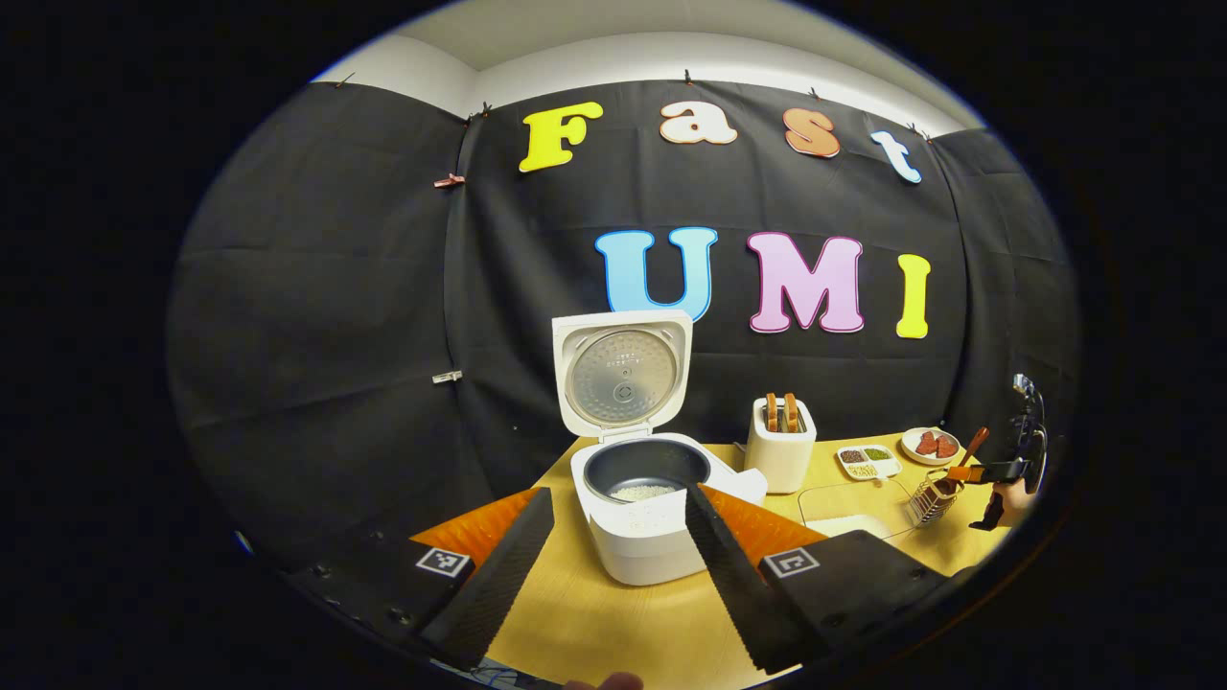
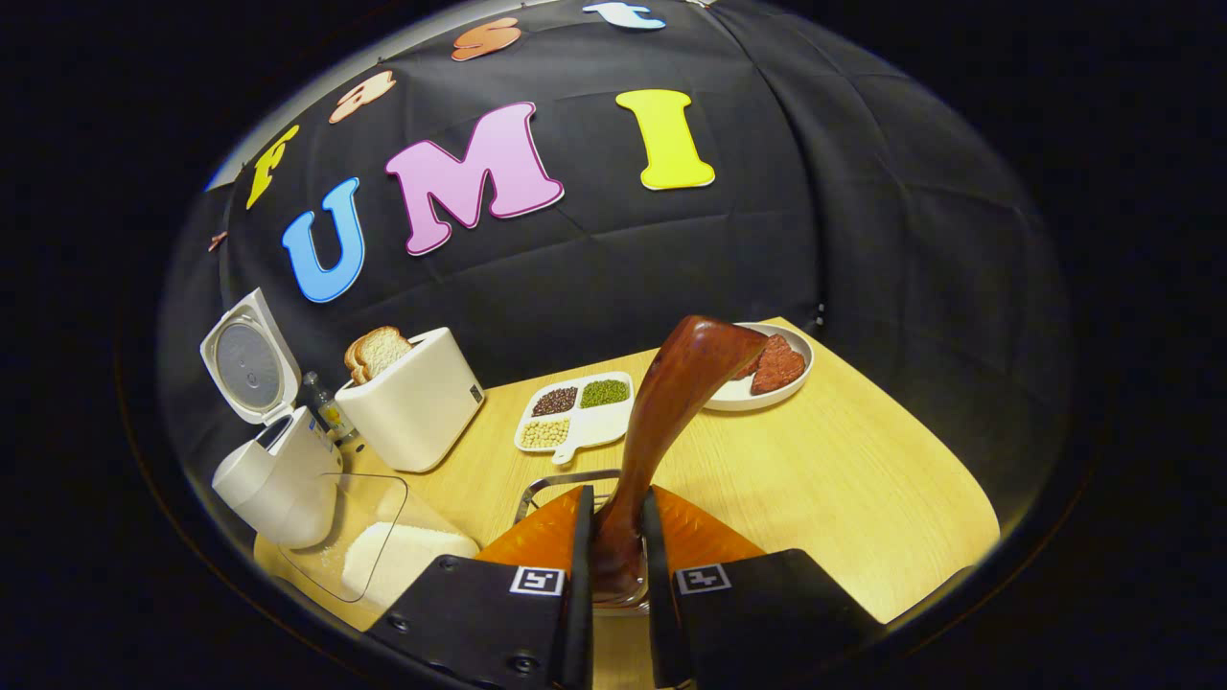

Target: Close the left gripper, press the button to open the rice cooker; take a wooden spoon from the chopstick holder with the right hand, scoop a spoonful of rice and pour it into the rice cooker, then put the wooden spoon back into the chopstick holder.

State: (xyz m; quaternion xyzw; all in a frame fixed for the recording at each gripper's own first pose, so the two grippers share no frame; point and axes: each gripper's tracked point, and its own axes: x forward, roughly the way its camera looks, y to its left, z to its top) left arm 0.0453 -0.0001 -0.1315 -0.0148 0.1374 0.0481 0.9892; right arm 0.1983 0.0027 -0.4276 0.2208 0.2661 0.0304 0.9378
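Observation:
The white rice cooker (image 1: 642, 537) stands with its lid (image 1: 621, 374) raised, and a little rice lies in its dark pot (image 1: 644, 492). My left gripper (image 1: 618, 494) is open in front of it, a finger on each side of the pot, touching nothing. My right gripper (image 2: 614, 498) is shut on the lower shaft of the wooden spoon (image 2: 671, 393), whose bowl points up. The spoon's lower end sits in the wire chopstick holder (image 2: 554, 484). The left gripper view shows this holder (image 1: 928, 500) at far right, with the spoon (image 1: 970, 448) and right gripper (image 1: 1002, 471) over it.
A white toaster (image 1: 781, 446) with bread stands right of the cooker. A clear container of rice (image 2: 383, 561) lies between cooker and holder. Behind are a divided dish of beans (image 2: 575, 412) and a plate (image 2: 738, 395) of red slices. The wooden table (image 2: 844, 479) ends at the right.

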